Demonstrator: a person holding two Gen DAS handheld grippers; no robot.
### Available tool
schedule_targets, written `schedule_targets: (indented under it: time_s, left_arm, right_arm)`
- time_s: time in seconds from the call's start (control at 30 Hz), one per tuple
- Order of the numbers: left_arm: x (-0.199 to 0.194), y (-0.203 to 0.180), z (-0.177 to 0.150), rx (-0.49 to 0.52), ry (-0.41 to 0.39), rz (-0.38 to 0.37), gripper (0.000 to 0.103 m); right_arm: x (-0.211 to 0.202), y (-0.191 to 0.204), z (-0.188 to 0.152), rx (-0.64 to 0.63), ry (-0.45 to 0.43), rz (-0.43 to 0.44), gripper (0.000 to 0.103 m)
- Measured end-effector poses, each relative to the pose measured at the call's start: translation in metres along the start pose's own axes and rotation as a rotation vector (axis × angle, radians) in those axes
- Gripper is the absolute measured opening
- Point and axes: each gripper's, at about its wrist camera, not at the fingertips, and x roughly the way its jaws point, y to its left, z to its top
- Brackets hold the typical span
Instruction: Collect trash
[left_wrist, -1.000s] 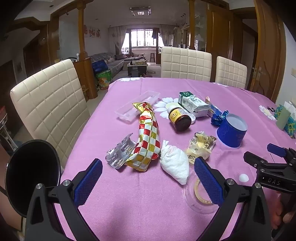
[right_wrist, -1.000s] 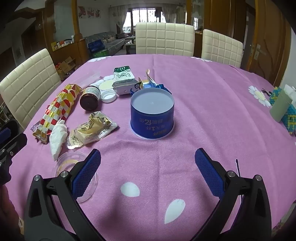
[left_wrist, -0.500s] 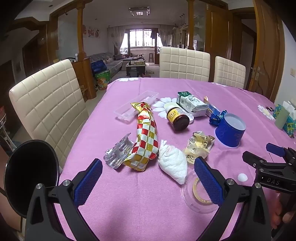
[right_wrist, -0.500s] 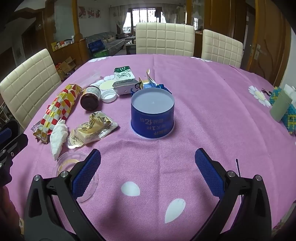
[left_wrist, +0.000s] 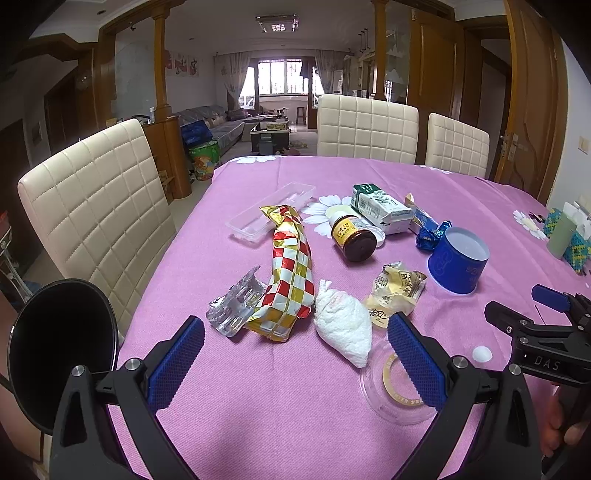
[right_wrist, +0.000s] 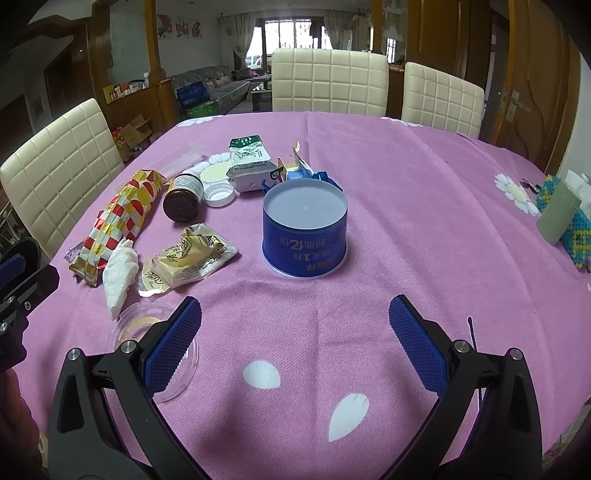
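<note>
We've collected nothing yet; left gripper (left_wrist: 295, 350) & right gripper (right_wrist: 295, 332) both spread, empty; wrappers (left_wrist: 290, 269), tub (right_wrist: 304, 236) etc. all left.

Tablecloth (right_wrist: 406, 184): pink-purple weave, printed with white petals and white daisies with yellow centres.
Long snack wrapper (left_wrist: 290, 273): red, white and gold checks.
Crumpled tissue (left_wrist: 343, 326): white.
Small pastry packet (left_wrist: 397, 293): pale yellow.
Blister pack (left_wrist: 236, 306): silver foil.
Jar (left_wrist: 354, 238): dark brown, with a yellow label.
Upturned cup (right_wrist: 305, 230): deep blue with white lettering and a white base.
Carton (left_wrist: 380, 208): white with a green top.
Foil wrapper (left_wrist: 430, 234): shiny blue.
Chairs (left_wrist: 96, 206): cream, quilted in squares.
Gripper pads (right_wrist: 173, 349): blue, dotted texture, on black frames.
</note>
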Motion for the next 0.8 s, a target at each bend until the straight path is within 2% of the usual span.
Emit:
schedule_targets:
  time_s: [0.8]
  left_arm:
    - [-0.0002, 0.0001, 0.0003, -0.006, 0.004, -0.002, 0.097]
  right_arm:
    - [-0.0013, -0.0031, 0.0011, 0.001, 0.000, 0.001, 0.100]
